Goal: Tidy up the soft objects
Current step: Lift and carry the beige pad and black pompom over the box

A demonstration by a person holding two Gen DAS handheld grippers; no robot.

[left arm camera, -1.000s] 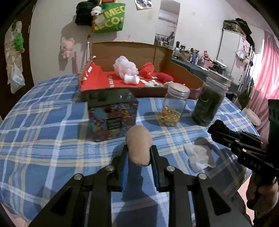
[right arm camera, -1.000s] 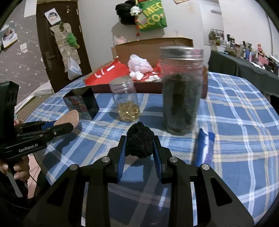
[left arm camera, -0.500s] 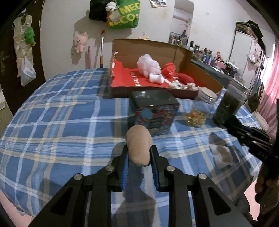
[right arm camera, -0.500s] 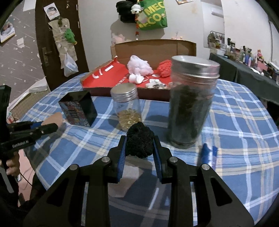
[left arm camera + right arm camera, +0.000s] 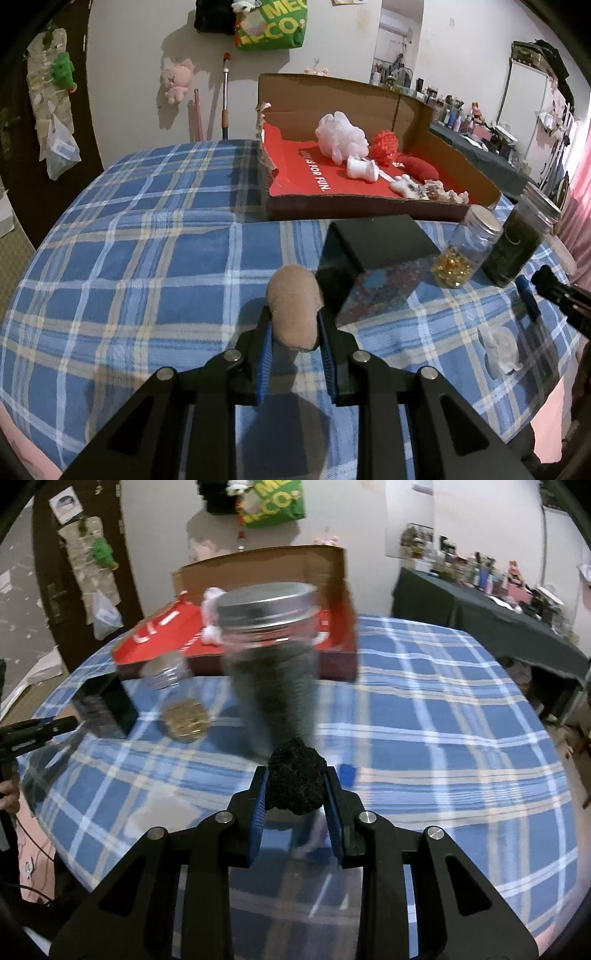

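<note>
The left gripper [image 5: 294, 345] is clamped on a tan pad [image 5: 294, 312] and the right gripper [image 5: 294, 805] on a black pom [image 5: 296, 782], both held above the plaid table [image 5: 129, 266], short of the box [image 5: 369, 206]. The box already holds white and red soft things, so by my reading the job is partly done, with these two left to drop in. A tin [image 5: 376, 266] and two jars [image 5: 271, 672] stand before the box's near wall; open cloth lies to the left, and the table edge is near on the right.

You are in a lived-in home room. A pink plush toy [image 5: 176, 79] and a green printed tote bag [image 5: 272, 24] hang on the white wall. A blue plaid cloth [image 5: 147, 258] covers your bench.
</note>
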